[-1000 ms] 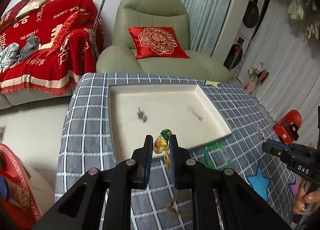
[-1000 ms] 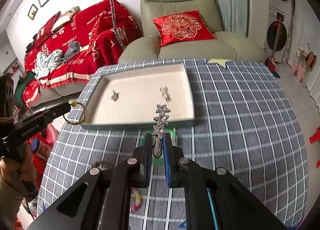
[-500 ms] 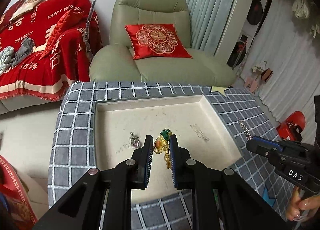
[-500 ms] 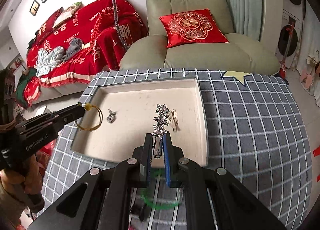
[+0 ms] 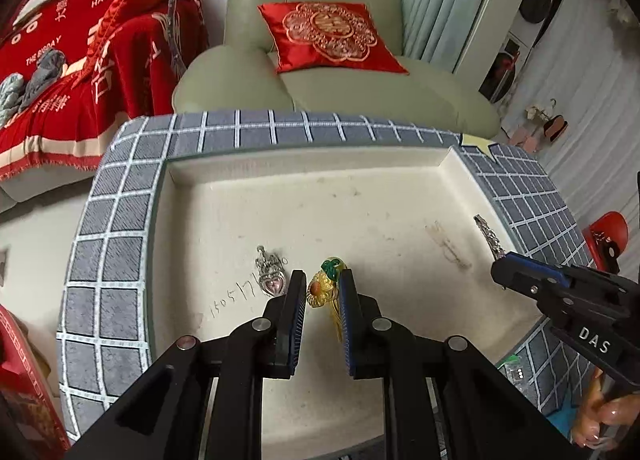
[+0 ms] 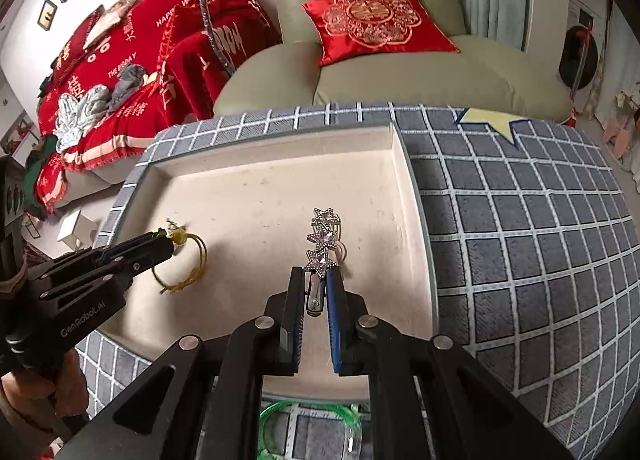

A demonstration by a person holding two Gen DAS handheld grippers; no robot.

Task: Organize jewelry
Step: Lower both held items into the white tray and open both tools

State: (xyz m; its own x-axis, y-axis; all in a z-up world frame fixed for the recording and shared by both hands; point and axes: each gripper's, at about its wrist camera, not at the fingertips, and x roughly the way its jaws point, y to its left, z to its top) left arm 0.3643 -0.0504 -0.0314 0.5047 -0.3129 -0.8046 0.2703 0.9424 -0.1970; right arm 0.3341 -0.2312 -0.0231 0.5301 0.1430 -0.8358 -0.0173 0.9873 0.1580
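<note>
Left tool (image 5: 323, 289) clamped on bracelet (image 5: 325, 286), right tool (image 6: 316, 284) clamped on star clip (image 6: 322, 238); both over the tray (image 5: 360, 164).

Both units are matte black with angular, cut-out link arms and round silver pivot screws. The left gripper (image 5: 323, 292) carries ribbed blue-edged pads and white "GenRobot.AI" lettering; the right gripper (image 6: 316, 284) is marked "DAS". Bare skin shows on each hand (image 5: 600, 416) below its unit.
</note>
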